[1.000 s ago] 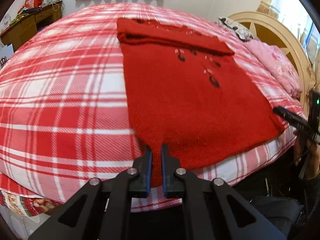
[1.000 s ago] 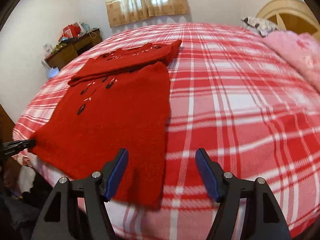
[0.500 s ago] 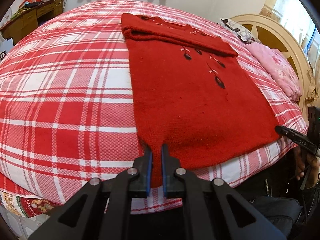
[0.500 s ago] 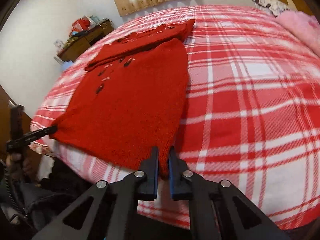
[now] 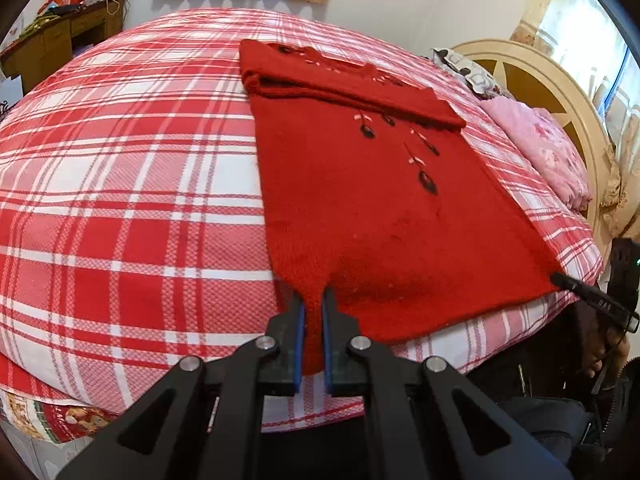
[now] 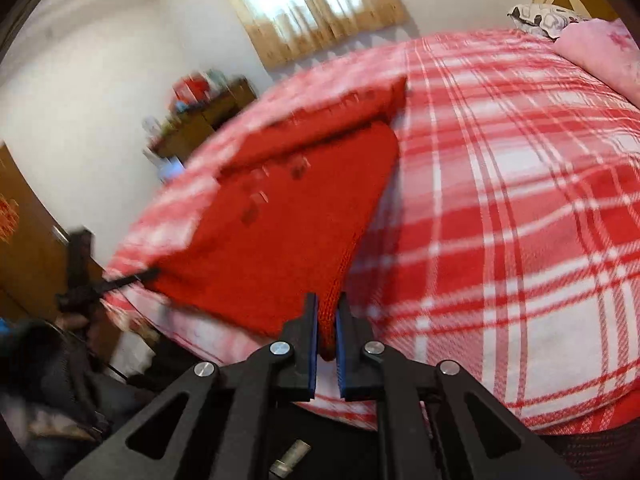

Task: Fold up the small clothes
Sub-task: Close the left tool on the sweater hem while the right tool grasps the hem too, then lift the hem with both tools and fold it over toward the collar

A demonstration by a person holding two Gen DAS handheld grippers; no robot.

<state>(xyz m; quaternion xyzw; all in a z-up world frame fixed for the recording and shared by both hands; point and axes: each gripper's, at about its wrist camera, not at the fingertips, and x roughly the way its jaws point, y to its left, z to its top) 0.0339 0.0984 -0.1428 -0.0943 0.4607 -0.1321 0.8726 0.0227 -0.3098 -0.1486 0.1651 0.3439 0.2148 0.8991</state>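
Red knit sweater (image 5: 372, 208) lies flat on the bed's red-white plaid blanket (image 5: 120, 200), coarse waffle weave. Sleeves folded across the far end at 12 o'clock, dark leaf embroidery down the front. Left gripper (image 5: 313, 316) clamped on the near hem corner at 6 o'clock, fabric pinched between its blue pads. Right gripper (image 6: 327, 320) clenched on the other hem corner; ribbed knit edge bunched between the pads, that side lifted off the blanket, view motion-blurred. Hem sits at the mattress edge. Pink quilt (image 5: 540, 148) and round cream headboard (image 5: 560, 92) at 2 o'clock; wooden desk (image 5: 52, 44) at 10 o'clock. Wide bare blanket on both sides of the sweater
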